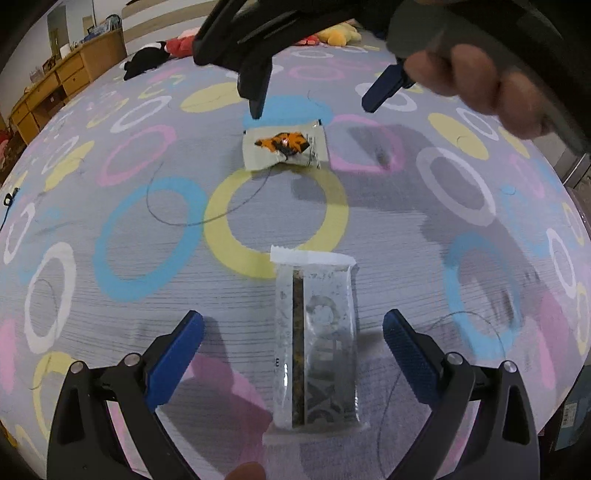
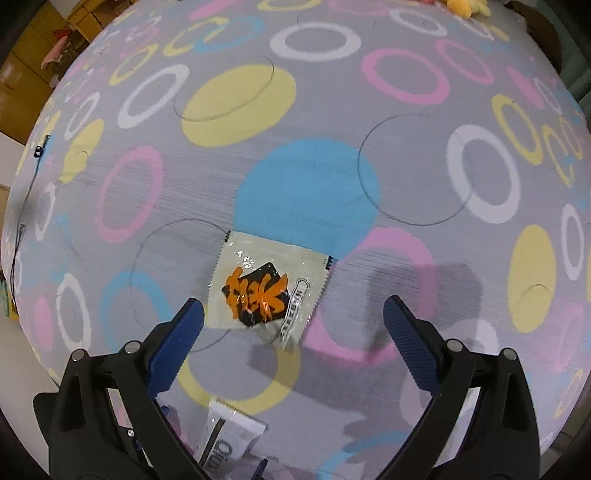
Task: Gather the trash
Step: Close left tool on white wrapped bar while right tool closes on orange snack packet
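Note:
A long clear-and-white snack wrapper (image 1: pixel 316 347) lies on the patterned bed cover, between the open fingers of my left gripper (image 1: pixel 293 332), which hovers just above it. A square pale wrapper with an orange and black print (image 1: pixel 284 147) lies farther on; it also shows in the right wrist view (image 2: pixel 264 291). My right gripper (image 2: pixel 293 317) is open and empty, just above the near edge of that square wrapper, and shows from the left wrist view (image 1: pixel 312 107) with the hand that holds it. The long wrapper's end (image 2: pixel 229 432) shows at the bottom of the right view.
The bed cover (image 1: pixel 147 229) is grey with coloured rings. Plush toys (image 1: pixel 338 35) and a black one (image 1: pixel 146 59) lie at the far end. A wooden dresser (image 1: pixel 59 85) stands at the far left. A thin black cable (image 2: pixel 22 221) runs along the bed's left edge.

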### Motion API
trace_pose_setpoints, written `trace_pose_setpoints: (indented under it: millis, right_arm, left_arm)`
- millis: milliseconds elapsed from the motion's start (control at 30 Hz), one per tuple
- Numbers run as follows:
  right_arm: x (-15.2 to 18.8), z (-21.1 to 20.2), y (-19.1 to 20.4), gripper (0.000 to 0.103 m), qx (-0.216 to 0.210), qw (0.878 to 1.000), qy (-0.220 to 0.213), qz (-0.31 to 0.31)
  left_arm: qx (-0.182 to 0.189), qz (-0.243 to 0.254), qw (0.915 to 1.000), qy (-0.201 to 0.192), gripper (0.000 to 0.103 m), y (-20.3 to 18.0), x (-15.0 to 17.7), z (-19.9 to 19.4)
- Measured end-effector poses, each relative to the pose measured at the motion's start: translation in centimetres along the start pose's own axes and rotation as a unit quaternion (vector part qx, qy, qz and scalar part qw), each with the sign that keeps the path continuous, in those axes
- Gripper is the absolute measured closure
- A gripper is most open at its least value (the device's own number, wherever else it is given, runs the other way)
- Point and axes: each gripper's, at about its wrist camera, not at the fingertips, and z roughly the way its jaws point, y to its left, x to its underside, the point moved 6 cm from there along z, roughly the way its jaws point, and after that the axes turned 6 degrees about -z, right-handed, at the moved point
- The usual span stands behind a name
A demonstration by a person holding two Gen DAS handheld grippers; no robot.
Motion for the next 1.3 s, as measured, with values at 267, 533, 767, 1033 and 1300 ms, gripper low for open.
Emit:
trace_pose_setpoints:
  millis: [267, 533, 767, 1033, 1300]
  right_arm:
    - [0.3, 3.0, 0.2, 0.012, 0.016, 0.999, 0.028, -0.014]
    - [0.2, 3.1, 1.1, 0.037, 0.029, 0.998, 0.030, -0.036]
    - [0.7, 2.7, 1.9, 0.057, 0.044, 0.998, 0.025, -0.047]
    - [1.2, 2.5, 2.4, 0.078, 0.066, 0.996, 0.018, -0.056]
    - [1.9, 2.1, 3.3, 0.087, 0.072, 0.996, 0.010, -0.059]
  left_arm:
    - [-0.009, 0.008, 0.9999, -0.010, 0.010, -0.2, 0.3, 0.5]
    - [-0.005, 0.003, 0.9999, -0.014, 0.035, -0.3, 0.6, -0.3]
    - [-0.003, 0.005, 0.9999, -0.013, 0.055, -0.4, 0.9, -0.9]
    - [0.002, 0.001, 1.0000, -0.009, 0.066, -0.2, 0.8, -1.2]
    - [0.005, -0.004, 1.0000, -0.006, 0.066, -0.2, 0.9, -1.4]
